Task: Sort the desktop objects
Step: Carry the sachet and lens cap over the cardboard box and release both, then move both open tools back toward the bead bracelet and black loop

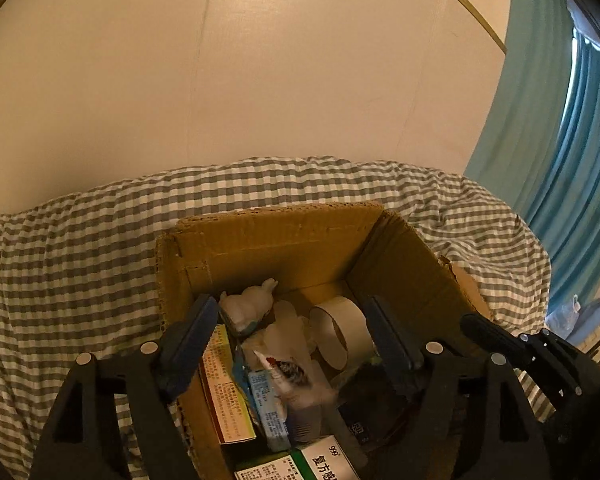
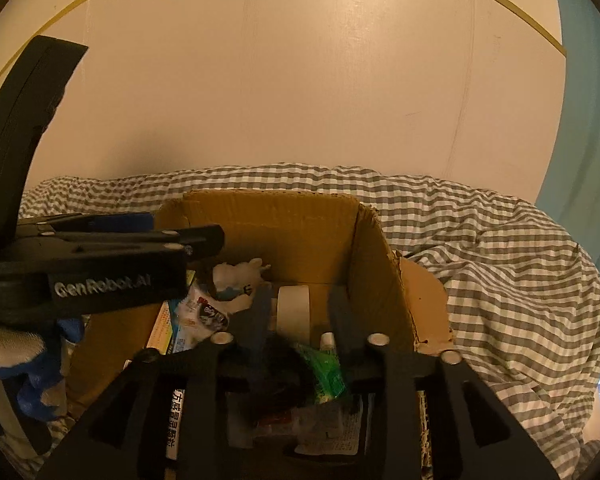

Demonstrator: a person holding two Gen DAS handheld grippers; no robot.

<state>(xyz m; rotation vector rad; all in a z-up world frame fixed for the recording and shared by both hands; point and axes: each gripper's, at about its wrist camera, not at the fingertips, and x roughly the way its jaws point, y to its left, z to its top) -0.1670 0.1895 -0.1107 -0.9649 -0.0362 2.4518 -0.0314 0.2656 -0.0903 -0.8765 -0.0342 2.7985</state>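
Checked grey-and-white bedding [image 1: 80,248] carries the open brown cardboard box [image 1: 284,240] against a cream wall. From the left wrist, our left gripper [image 1: 292,340] hangs over the box, jaws wide and empty, a cream tape roll [image 1: 340,332] and white rabbit figurine [image 1: 252,304] below; we should lower centrally, clear of the rim. From the right wrist, our right gripper [image 2: 300,320] shows jaws partly open and empty above a green packet [image 2: 324,372]; the left gripper crowds the left side, and room lies rightward.

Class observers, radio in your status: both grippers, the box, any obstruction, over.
Left gripper open over brown cardboard box. Right gripper part open, nothing visibly gripped. Box crowded: white tape roll, white rabbit figurine, medicine cartons.
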